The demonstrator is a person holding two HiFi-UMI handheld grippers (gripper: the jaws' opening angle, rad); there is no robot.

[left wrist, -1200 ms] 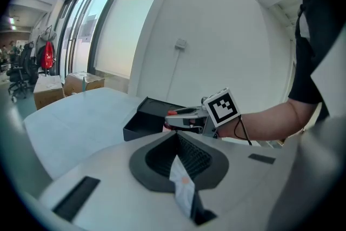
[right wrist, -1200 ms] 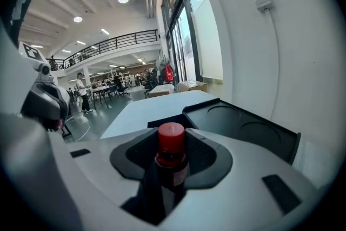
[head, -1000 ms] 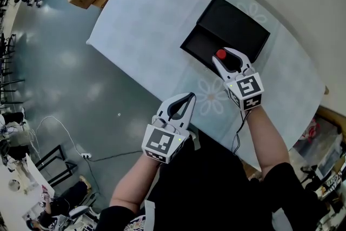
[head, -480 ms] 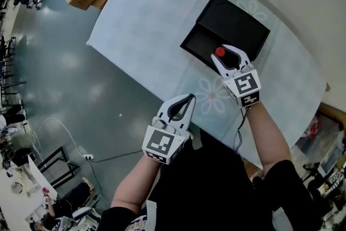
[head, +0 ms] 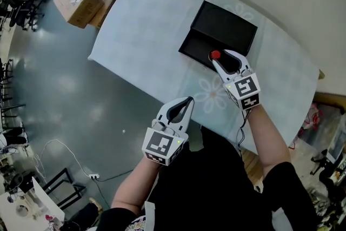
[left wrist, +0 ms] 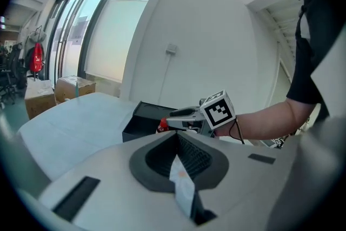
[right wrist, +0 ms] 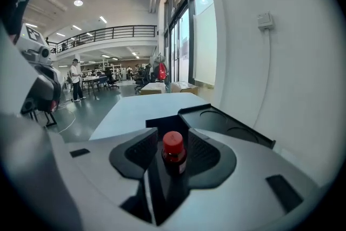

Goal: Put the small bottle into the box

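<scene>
Releasing the small bottle [right wrist: 174, 155] calls for care: my right gripper [head: 223, 60] has its jaws opening around it, so I'd back straight off without clipping the round red cap. The glossy dark bottle stands upright, seemingly inside the matte black box [head: 230, 24] at its near edge. My left gripper [head: 185, 102] hangs closed and empty.

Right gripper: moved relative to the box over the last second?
No, not clearly. The right gripper sits over the near edge of the box, as before; the head camera shifted. Its jaws are opening around the small bottle.
</scene>
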